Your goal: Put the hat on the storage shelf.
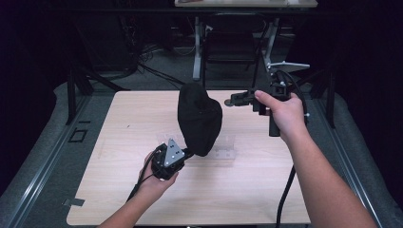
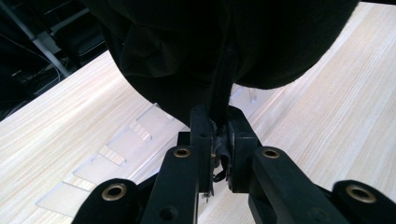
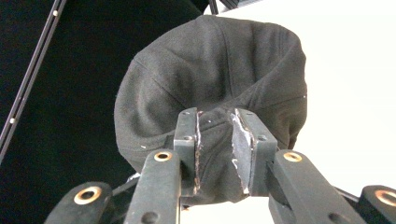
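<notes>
Nearest the person, the left gripper (image 1: 186,154) is clamping a strap at the rim of a black cap (image 1: 199,118), holding it up above the middle of the table (image 1: 266,190). Under it, a clear acrylic rack (image 2: 116,149) is lying flat with its slots empty. Farther off, the right gripper (image 1: 231,100) is hovering beside the crown, jaws apart. I judge the cap is being handed over or reshaped; the next move calls for closing on the fabric.
</notes>
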Motion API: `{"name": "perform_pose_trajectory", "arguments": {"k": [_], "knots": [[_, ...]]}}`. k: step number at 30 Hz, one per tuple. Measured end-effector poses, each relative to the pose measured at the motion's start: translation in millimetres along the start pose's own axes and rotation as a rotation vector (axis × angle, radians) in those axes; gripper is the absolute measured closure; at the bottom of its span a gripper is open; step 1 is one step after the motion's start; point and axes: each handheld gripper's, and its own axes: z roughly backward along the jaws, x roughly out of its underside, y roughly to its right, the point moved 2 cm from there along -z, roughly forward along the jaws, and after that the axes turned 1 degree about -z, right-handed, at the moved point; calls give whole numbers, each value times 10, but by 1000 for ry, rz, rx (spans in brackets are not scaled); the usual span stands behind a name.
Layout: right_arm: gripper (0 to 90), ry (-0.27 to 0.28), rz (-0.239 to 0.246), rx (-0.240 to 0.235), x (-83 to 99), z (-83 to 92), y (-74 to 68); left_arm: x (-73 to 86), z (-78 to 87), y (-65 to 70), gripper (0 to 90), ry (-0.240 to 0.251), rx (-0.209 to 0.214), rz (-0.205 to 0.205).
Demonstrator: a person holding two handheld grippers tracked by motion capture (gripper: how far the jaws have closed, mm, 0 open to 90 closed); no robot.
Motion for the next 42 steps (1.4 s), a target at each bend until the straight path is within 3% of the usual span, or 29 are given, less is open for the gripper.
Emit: {"name": "perform_pose_trajectory", "arguments": {"k": [6, 13, 21, 22, 31, 38, 42], "knots": [[703, -4, -1, 8, 13, 17, 40, 53, 3, -30, 845, 0, 8, 29], [694, -4, -9, 8, 39, -4, 72, 105, 5, -56, 844, -12, 16, 30], [693, -7, -5, 8, 45, 3, 75, 267, -42, -112, 832, -52, 6, 81], [693, -8, -6, 8, 46, 3, 79, 322, -74, -144, 830, -61, 39, 73], [688, -13, -9, 19, 72, -19, 127, 489, -62, -174, 816, -35, 38, 166], [684, -20, 6, 41, 103, 3, 119, 558, 0, -196, 739, -61, 36, 199], [681, -21, 11, 60, 123, 13, 135, 613, 70, -221, 632, -85, 37, 209]]}}
